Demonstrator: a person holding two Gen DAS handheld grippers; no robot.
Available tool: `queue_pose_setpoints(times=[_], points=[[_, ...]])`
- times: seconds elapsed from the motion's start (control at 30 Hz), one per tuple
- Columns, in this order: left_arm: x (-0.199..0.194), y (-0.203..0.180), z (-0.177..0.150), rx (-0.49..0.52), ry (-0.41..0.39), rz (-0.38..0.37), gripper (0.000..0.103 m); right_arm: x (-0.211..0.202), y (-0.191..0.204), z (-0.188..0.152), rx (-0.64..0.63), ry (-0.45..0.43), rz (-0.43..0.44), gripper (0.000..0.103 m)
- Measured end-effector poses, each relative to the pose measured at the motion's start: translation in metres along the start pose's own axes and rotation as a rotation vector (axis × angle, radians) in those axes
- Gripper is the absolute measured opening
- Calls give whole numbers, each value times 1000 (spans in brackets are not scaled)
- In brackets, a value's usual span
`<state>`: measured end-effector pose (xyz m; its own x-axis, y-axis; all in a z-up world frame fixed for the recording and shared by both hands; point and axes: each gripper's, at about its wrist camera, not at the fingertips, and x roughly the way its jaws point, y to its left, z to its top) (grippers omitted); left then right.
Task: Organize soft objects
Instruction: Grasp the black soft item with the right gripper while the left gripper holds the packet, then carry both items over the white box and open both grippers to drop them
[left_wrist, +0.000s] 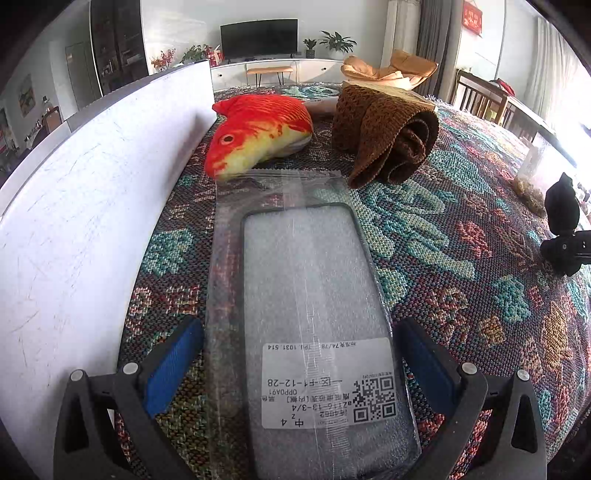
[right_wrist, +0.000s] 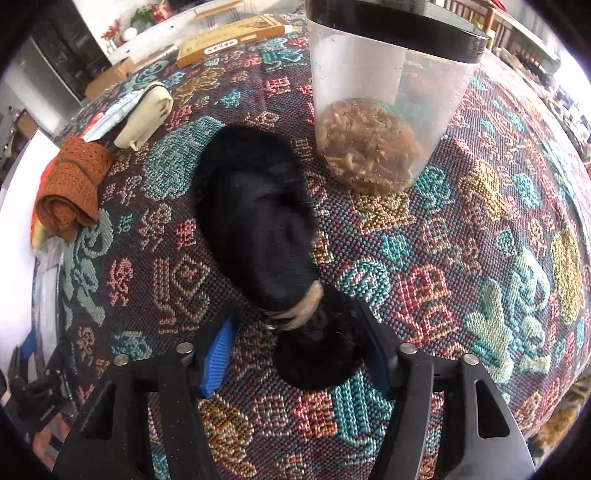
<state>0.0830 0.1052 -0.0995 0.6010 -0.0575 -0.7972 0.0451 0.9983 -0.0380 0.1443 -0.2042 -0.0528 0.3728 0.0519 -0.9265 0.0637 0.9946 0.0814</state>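
Note:
In the left wrist view my left gripper (left_wrist: 295, 365) is open, its blue-padded jaws on either side of a phone case in a clear plastic bag (left_wrist: 314, 314) lying on the patterned cloth. Beyond it lie a red and yellow plush fish (left_wrist: 255, 133) and a rolled brown knit cloth (left_wrist: 388, 136). In the right wrist view my right gripper (right_wrist: 299, 354) is open around the near end of a black furry plush (right_wrist: 258, 221), the right pad against it. The brown knit cloth (right_wrist: 70, 192) also shows at the left.
A white box wall (left_wrist: 81, 221) stands at the left. A clear jar (right_wrist: 384, 110) with a black lid holds dried brown material behind the plush. A cream pouch (right_wrist: 146, 114), a packet and a yellow-brown box (right_wrist: 232, 40) lie further back. The patterned woven cloth (right_wrist: 443, 258) covers the table.

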Motion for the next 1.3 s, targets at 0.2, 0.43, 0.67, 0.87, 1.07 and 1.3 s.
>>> queue_pose_setpoints(times=[0.2, 0.43, 0.67, 0.87, 1.07, 1.3], points=[[0, -1, 2, 14, 14, -7, 103, -30, -32, -3, 74, -50, 139, 72], [-3, 7, 9, 46, 138, -86, 103, -53, -41, 6, 44, -98, 43, 75], [-1, -4, 7, 81, 150, -54, 102, -4, 11, 20, -108, -119, -7, 66], [-25, 20, 3, -54, 80, -208, 78, -37, 27, 8, -128, -166, 20, 32], [-100, 40, 16, -193, -52, -427, 78, -116, 91, 0, -218, -252, 175, 32], [-186, 148, 39, -254, -212, -200, 79, -168, 256, -26, -417, -246, 523, 33]])
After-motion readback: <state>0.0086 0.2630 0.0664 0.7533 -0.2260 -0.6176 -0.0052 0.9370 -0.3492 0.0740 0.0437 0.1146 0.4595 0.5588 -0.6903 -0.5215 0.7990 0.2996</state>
